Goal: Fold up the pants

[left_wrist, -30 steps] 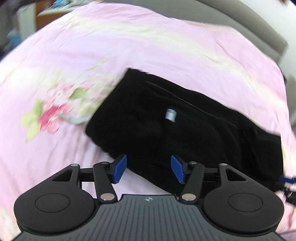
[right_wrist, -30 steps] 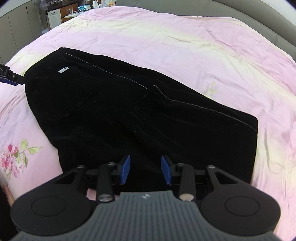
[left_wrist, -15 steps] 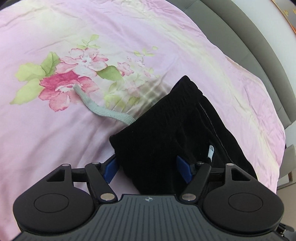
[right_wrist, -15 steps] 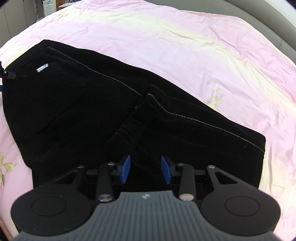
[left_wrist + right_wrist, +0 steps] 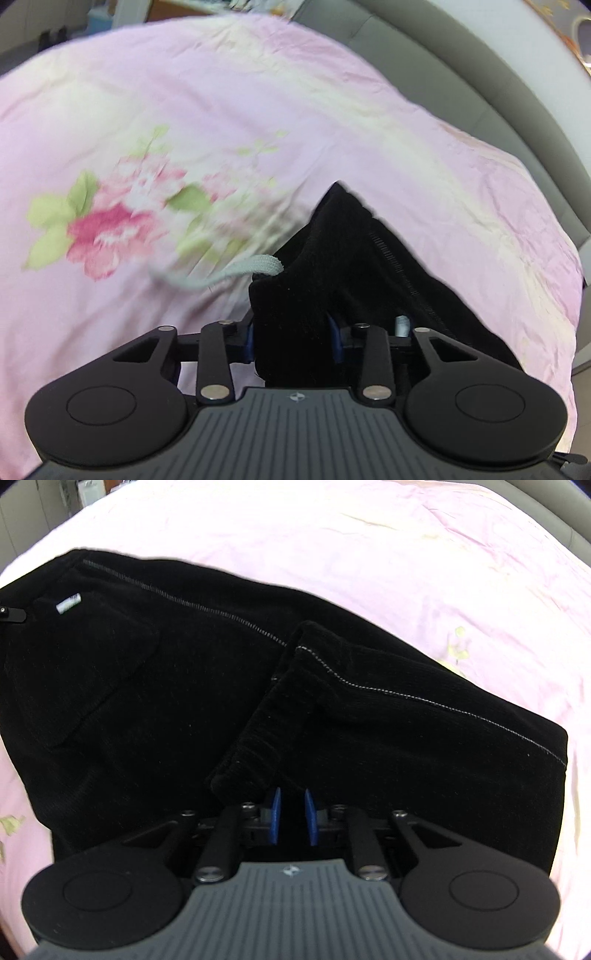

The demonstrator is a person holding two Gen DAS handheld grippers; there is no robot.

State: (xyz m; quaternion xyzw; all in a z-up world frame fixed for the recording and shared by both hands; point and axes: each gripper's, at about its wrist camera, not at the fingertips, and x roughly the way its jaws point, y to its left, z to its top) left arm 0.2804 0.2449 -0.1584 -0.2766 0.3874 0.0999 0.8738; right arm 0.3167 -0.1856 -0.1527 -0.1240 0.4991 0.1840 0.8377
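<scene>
Where left gripper [image 5: 293,338] clamps pants [image 5: 354,266], pads mostly hidden.

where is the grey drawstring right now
In the left wrist view, the grey drawstring trails left from the black pants onto the pink bedspread, beside the printed flower.

A bed takes up nearly all of both views, covered by a pale pink bedspread [image 5: 332,122] with yellowish bands and fine creases. Ahead and left of the left claw, a printed pink flower with green leaves [image 5: 107,229] shows, blurred. Beyond the bed, up and right, curves a padded grey headboard [image 5: 461,74], with a light wall behind it. Far off at upper left stands blurred furniture [image 5: 85,491]. The light is soft and even
</scene>
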